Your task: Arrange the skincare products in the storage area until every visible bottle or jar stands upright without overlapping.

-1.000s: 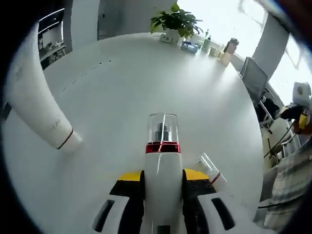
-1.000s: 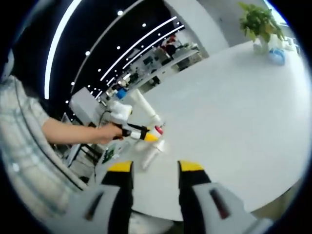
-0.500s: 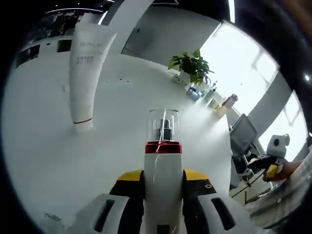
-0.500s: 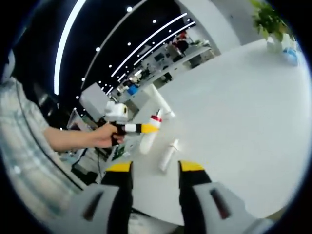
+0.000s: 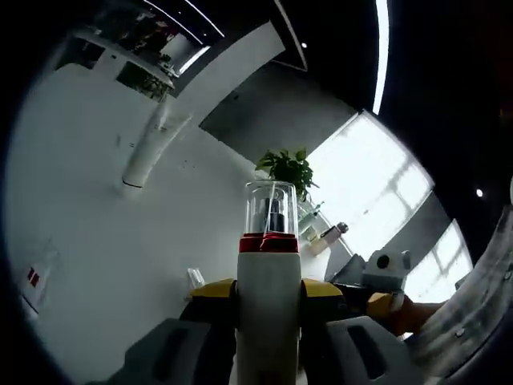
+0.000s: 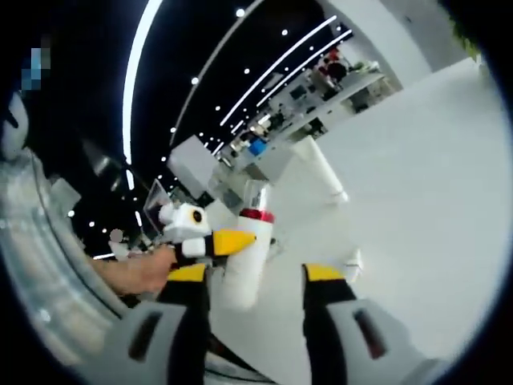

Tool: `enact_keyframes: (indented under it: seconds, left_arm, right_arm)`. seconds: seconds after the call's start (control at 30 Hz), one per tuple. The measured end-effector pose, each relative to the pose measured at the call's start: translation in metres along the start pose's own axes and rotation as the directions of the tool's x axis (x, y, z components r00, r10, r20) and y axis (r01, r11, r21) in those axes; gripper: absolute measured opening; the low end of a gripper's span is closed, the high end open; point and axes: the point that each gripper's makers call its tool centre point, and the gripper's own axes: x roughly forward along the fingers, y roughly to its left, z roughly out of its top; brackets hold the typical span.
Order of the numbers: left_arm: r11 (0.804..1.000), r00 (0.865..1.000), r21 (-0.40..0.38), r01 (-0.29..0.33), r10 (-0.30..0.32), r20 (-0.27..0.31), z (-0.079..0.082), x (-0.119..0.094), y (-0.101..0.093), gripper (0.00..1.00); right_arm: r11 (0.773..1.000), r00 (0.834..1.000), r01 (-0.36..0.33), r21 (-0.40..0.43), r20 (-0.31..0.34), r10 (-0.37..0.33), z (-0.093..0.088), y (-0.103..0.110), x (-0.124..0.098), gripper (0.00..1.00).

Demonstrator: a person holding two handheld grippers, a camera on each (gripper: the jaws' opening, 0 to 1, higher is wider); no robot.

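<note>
my left tongs (image 5: 268, 301) clamped on the pump bottle (image 5: 269, 273), lifted above the bench (image 5: 96, 241), bottle base hidden, right tongs (image 6: 255, 277) parted and holding nothing, white tube (image 5: 152, 148) lying beyond

White tabletop (image 5: 96, 241) spreading wide under dark ceiling with bright light strips (image 5: 381, 48). Leafy potted plant (image 5: 284, 167) at far edge, beside a cluster of small items too blurred to identify, big bright window (image 5: 377, 200) behind. In right gripper view, same tabletop (image 6: 433, 184), rows of ceiling light strips (image 6: 272, 72), and distant cluttered desks (image 6: 321, 80) in background.
</note>
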Motion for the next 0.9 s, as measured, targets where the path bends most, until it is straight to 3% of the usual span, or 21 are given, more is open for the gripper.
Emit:
enact_keyframes:
  seconds: [0.33, 0.43, 0.57, 0.7, 0.9]
  left_arm:
    - [0.996, 0.993, -0.038, 0.086, -0.082, 0.088, -0.014, -0.046, -0.02, 0.28]
    - [0.994, 0.989, -0.014, 0.108, -0.106, 0.099, -0.016, -0.056, -0.026, 0.28]
    - [0.992, 0.989, 0.063, 0.107, -0.113, 0.096, -0.02, -0.068, -0.031, 0.28]
    - [0.989, 0.987, 0.08, 0.123, -0.13, 0.096, -0.022, -0.077, -0.033, 0.28]
    - [0.984, 0.986, 0.128, 0.126, -0.138, 0.088, -0.023, -0.085, -0.035, 0.28]
  right_arm:
    - [0.995, 0.996, -0.085, 0.046, -0.028, 0.087, -0.013, 0.036, 0.032, 0.51]
    - [0.989, 0.991, -0.114, 0.091, -0.059, 0.12, -0.02, 0.051, 0.044, 0.53]
    - [0.982, 0.986, -0.152, 0.108, -0.055, 0.159, -0.017, 0.07, 0.059, 0.53]
    - [0.979, 0.981, -0.176, 0.1, -0.068, 0.183, -0.015, 0.084, 0.073, 0.51]
    - [0.982, 0.971, -0.186, 0.044, -0.145, 0.19, -0.024, 0.1, 0.085, 0.4]
